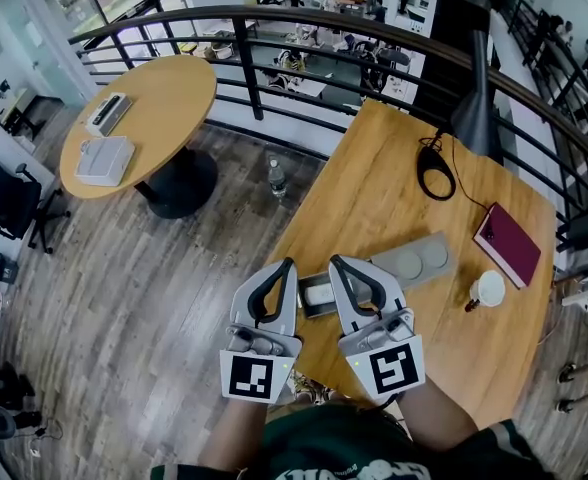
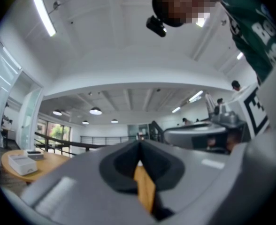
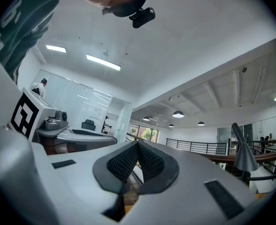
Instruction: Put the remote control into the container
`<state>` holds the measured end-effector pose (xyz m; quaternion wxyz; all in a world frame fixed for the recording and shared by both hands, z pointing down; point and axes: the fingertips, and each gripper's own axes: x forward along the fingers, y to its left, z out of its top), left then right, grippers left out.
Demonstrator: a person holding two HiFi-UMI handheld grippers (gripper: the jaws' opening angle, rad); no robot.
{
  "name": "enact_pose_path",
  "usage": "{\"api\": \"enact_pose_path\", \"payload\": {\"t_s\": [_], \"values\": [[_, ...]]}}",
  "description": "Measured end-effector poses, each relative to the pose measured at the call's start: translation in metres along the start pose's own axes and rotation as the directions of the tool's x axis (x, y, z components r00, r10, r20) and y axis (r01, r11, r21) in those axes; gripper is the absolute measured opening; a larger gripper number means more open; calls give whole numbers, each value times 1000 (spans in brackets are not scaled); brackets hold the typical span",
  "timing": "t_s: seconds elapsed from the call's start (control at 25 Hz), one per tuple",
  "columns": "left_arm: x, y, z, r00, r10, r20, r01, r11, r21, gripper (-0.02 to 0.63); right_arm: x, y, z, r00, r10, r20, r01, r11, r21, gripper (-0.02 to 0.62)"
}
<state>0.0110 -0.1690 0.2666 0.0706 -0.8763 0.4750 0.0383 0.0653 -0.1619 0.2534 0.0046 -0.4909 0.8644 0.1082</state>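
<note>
Apparently the remote control (image 1: 320, 292) is the pale flat piece lying inside the dark-rimmed container (image 1: 303, 304); its details are too small to confirm. The container sits near the front edge of the wooden table (image 1: 374, 168), between the two grippers. The left gripper (image 1: 288, 262) hangs just left of the container, its jaws clenched together on nothing. The right gripper (image 1: 335, 259) hangs just right of it, overlapping the container's far side, its jaws likewise pressed together and empty. A grey slab with two round recesses (image 1: 414, 259) extends to the right from behind the right gripper. Further right lie a red book (image 1: 512, 244) and a small white round object (image 1: 489, 288). A black cable loop (image 1: 435, 176) rests near the table's far side. Beyond, a round table (image 1: 164, 98) carries two pale boxes.
</note>
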Motion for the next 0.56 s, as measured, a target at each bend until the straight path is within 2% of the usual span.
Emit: {"api": "enact_pose_path", "payload": {"t_s": [0.56], "values": [[-2, 3, 7, 1000, -16, 25, 16, 1000, -2, -3, 5, 6, 6, 1000, 2, 5, -2, 1000, -15, 15]]}}
